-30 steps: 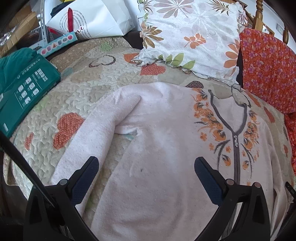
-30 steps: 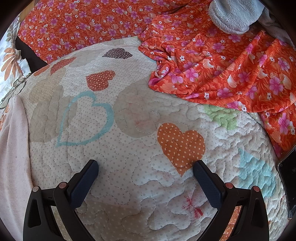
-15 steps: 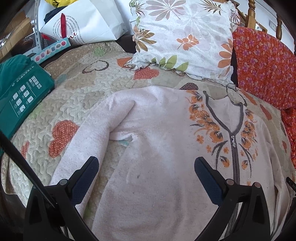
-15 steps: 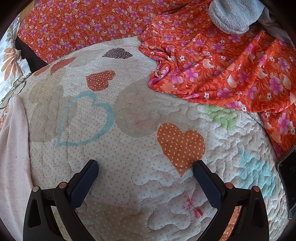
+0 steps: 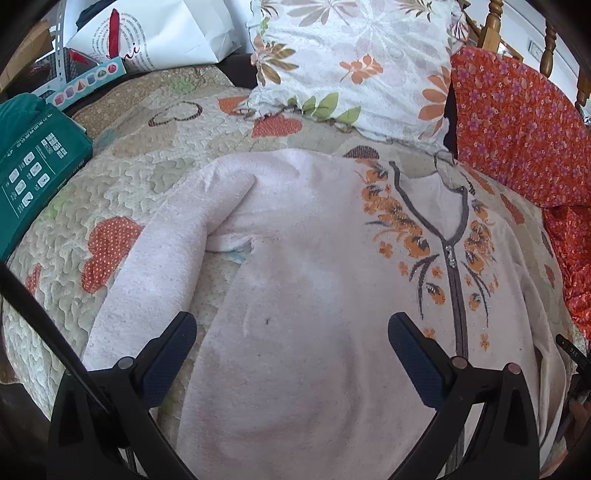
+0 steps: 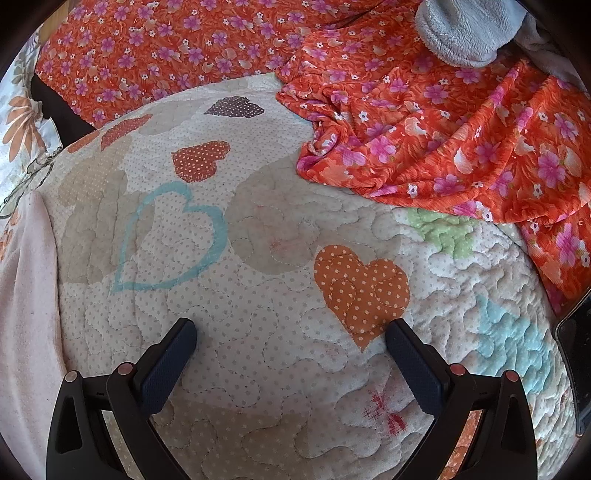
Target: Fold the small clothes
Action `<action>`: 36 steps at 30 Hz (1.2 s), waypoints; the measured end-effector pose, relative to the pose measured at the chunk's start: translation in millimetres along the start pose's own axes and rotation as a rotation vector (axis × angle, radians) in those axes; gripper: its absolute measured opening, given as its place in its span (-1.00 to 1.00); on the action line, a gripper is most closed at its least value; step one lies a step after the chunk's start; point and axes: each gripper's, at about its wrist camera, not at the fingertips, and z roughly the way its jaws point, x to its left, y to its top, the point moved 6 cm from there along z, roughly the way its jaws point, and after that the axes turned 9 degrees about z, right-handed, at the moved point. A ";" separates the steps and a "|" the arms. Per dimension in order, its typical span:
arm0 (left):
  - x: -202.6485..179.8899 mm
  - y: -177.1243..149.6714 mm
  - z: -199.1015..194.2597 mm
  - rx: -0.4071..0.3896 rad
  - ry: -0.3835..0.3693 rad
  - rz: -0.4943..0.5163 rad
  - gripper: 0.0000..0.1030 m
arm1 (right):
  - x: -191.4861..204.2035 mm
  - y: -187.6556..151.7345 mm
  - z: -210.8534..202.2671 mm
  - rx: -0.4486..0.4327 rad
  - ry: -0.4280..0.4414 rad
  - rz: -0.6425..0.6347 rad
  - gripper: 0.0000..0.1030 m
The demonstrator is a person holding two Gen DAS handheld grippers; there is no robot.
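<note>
A pale pink fleece top point(image 5: 306, 258) with orange flowers and a grey zipper lies spread face up on the quilt point(image 5: 122, 184). Its left sleeve point(image 5: 162, 258) runs down toward the lower left. My left gripper point(image 5: 291, 328) hovers open over the top's lower body, holding nothing. In the right wrist view, only the top's pink edge point(image 6: 26, 302) shows at the far left. My right gripper point(image 6: 290, 332) stands open over the bare heart-patterned quilt point(image 6: 258, 295), empty and apart from the top.
A floral pillow point(image 5: 354, 62) and an orange flowered cushion point(image 5: 517, 122) lie behind the top. A green box point(image 5: 33, 173) and a white bag point(image 5: 155, 33) sit at the left. Crumpled orange flowered cloth point(image 6: 443, 129) and a grey fleece item point(image 6: 461, 29) lie right.
The left gripper has drawn back and tilted a little, so the top and pillow appear lower and farther in its view. The right gripper has not moved.
</note>
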 end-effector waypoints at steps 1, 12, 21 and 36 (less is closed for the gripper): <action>-1.5 -1.0 2.0 0.013 -0.004 0.000 1.00 | 0.2 0.4 -0.2 -0.002 -0.004 0.000 1.00; -18.9 -0.1 -1.6 -0.042 0.099 0.137 1.00 | 0.4 -3.4 0.1 -0.001 -0.011 0.005 1.00; -13.4 2.5 16.8 0.012 0.048 0.087 1.00 | 2.0 -3.0 0.0 0.000 -0.006 0.008 1.00; -5.3 -4.4 32.4 0.079 0.031 0.037 1.00 | 2.5 -3.0 0.5 0.001 -0.005 0.009 1.00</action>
